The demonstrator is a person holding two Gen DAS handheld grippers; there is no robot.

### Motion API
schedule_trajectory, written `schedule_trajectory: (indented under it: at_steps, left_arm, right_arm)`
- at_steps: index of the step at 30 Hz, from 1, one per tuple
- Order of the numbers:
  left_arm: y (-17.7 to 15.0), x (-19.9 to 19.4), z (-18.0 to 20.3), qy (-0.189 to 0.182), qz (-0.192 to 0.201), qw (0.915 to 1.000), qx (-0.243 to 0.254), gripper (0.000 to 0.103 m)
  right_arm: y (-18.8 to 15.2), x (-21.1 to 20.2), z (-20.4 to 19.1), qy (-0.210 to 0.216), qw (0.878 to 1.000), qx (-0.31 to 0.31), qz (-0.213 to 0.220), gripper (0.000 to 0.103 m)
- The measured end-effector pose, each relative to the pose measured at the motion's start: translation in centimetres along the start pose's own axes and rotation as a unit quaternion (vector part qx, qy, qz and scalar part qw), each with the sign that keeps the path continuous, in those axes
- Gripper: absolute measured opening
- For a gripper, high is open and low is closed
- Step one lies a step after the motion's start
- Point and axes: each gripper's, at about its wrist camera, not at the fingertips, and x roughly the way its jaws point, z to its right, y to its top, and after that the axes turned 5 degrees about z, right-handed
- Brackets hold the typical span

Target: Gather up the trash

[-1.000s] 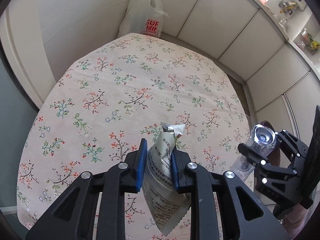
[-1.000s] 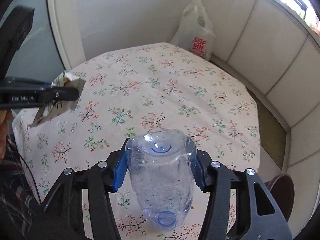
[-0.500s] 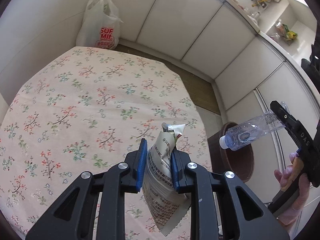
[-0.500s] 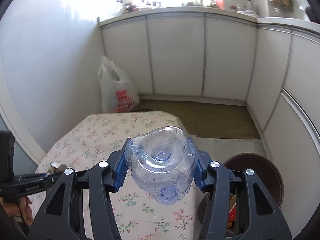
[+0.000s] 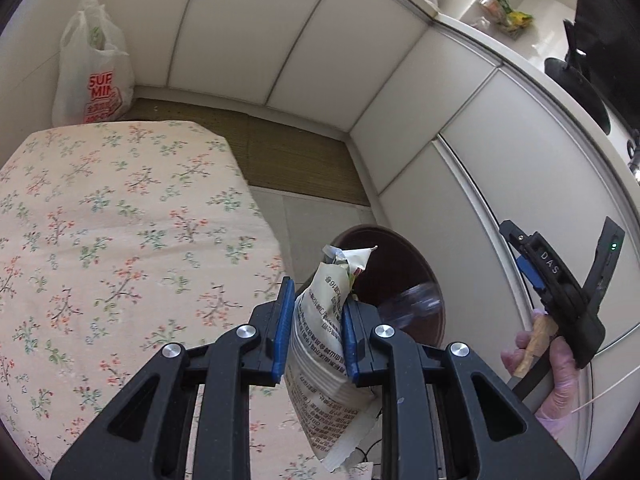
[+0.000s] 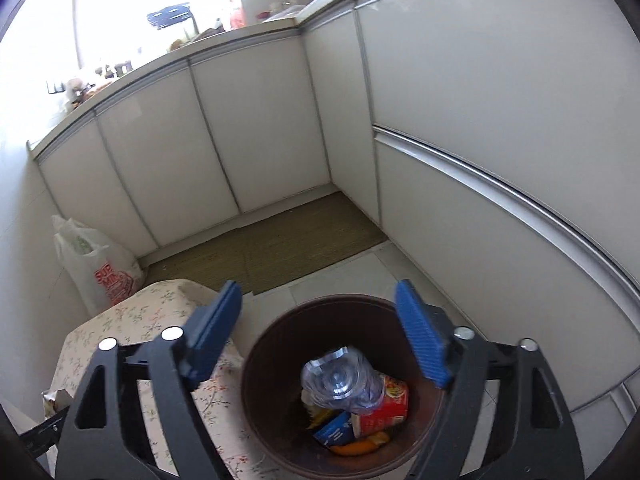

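My left gripper (image 5: pixel 316 334) is shut on a crumpled printed wrapper (image 5: pixel 326 356), held above the table's right edge, close to the brown bin (image 5: pixel 424 264). My right gripper (image 6: pixel 318 336) hangs over that bin (image 6: pixel 264 364) with its jaws opening and nothing between the blue pads (image 6: pixel 420 340). The clear plastic bottle (image 6: pixel 340 378) is free of them and lies inside the bin on a red cup and other rubbish; in the left wrist view the bottle (image 5: pixel 412 302) is a blur in the bin. The right gripper's body (image 5: pixel 560 292) shows at far right, held by a hand.
A table with a floral cloth (image 5: pixel 104 240) fills the left side. A white plastic shopping bag (image 5: pixel 94 72) stands on the floor in the corner behind it. White cabinet doors (image 6: pixel 500 140) wall in the floor around the bin, with a woven mat (image 6: pixel 276 248) before them.
Both grippers swung right from over the table to the bin. The right gripper's jaws spread and let go of the bottle, which dropped into the bin. The left still holds the wrapper.
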Motion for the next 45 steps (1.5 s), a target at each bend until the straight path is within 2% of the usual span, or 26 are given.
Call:
schedule_trajectory:
  at_steps: [1, 5, 9, 15, 17, 18, 20, 22, 25, 27, 30, 32, 34, 36, 38, 41, 43, 45]
  left_arm:
    - [0.1, 0.6, 1.3, -0.006, -0.001, 1.0000, 0.007, 0.022]
    - [0.3, 2.6, 5.7, -0.027, -0.002, 0.9992, 0.028, 0.022]
    - [0.7, 5.1, 9.7, -0.041, -0.006, 0.9980, 0.048, 0.022]
    - [1.5, 8.5, 15.2, -0.061, -0.009, 0.9951, 0.078, 0.025]
    - [1.6, 9.4, 16.4, -0.060, -0.007, 0.9942, 0.089, 0.031]
    - [1.8, 9.9, 17.0, -0.052, -0.003, 0.9944, 0.092, 0.045]
    - [1.8, 10.8, 17.9, -0.044, 0.001, 0.9942, 0.098, 0.059]
    - [1.9, 11.3, 18.3, -0.038, 0.002, 0.9942, 0.100, 0.066]
    - [1.6, 11.7, 18.5, -0.035, -0.001, 0.9945, 0.099, 0.068]
    - [1.5, 11.5, 18.4, -0.027, 0.003, 0.9940, 0.106, 0.070]
    - [1.2, 10.6, 18.3, 0.001, 0.021, 0.9926, 0.120, 0.080]
    - [1.0, 9.4, 18.0, 0.019, 0.042, 0.9906, 0.129, 0.085]
    - [0.6, 7.7, 17.8, 0.044, 0.075, 0.9857, 0.145, 0.094]
    - [-0.1, 5.8, 17.7, 0.062, 0.111, 0.9782, 0.164, 0.096]
    - [-0.7, 4.0, 17.3, 0.060, 0.129, 0.9746, 0.173, 0.096]
    - [-1.8, 1.6, 16.3, 0.062, 0.141, 0.9729, 0.172, 0.096]
    - [-3.2, -0.1, 15.5, 0.075, 0.162, 0.9668, 0.183, 0.096]
    - [-4.4, -1.3, 14.2, 0.066, 0.151, 0.9681, 0.188, 0.096]
  right_arm:
    - [0.1, 0.1, 1.1, -0.007, 1.000, 0.006, 0.000, 0.082]
    - [0.1, -0.1, 4.5, -0.041, 0.999, 0.036, 0.005, 0.096]
    - [-0.3, -0.2, 8.0, -0.067, 0.996, 0.063, -0.002, 0.096]
    - [-1.1, -0.7, 11.0, -0.095, 0.992, 0.087, -0.006, 0.096]
    - [-1.4, -0.8, 11.8, -0.105, 0.990, 0.089, -0.004, 0.096]
    - [-1.4, -0.9, 12.0, -0.110, 0.990, 0.091, -0.003, 0.096]
    - [-1.4, -1.1, 12.4, -0.117, 0.989, 0.094, 0.003, 0.096]
    - [-1.4, -1.5, 12.5, -0.122, 0.988, 0.094, 0.008, 0.096]
    - [-1.5, -2.4, 12.5, -0.136, 0.986, 0.090, 0.020, 0.096]
    - [-1.6, -3.2, 12.1, -0.162, 0.983, 0.082, 0.030, 0.096]
    - [-1.6, -4.1, 11.6, -0.172, 0.982, 0.073, 0.038, 0.096]
    - [-1.8, -5.0, 11.2, -0.173, 0.981, 0.074, 0.042, 0.096]
    - [-1.8, -5.8, 10.5, -0.172, 0.981, 0.074, 0.049, 0.096]
    - [-1.9, -6.8, 9.7, -0.178, 0.980, 0.071, 0.056, 0.096]
    - [-2.6, -8.0, 8.6, -0.180, 0.980, 0.056, 0.064, 0.096]
    - [-3.8, -10.3, 7.1, -0.199, 0.975, 0.045, 0.082, 0.096]
    - [-4.8, -12.4, 6.3, -0.192, 0.974, 0.056, 0.105, 0.096]
    - [-5.9, -14.1, 5.5, -0.186, 0.974, 0.055, 0.116, 0.096]
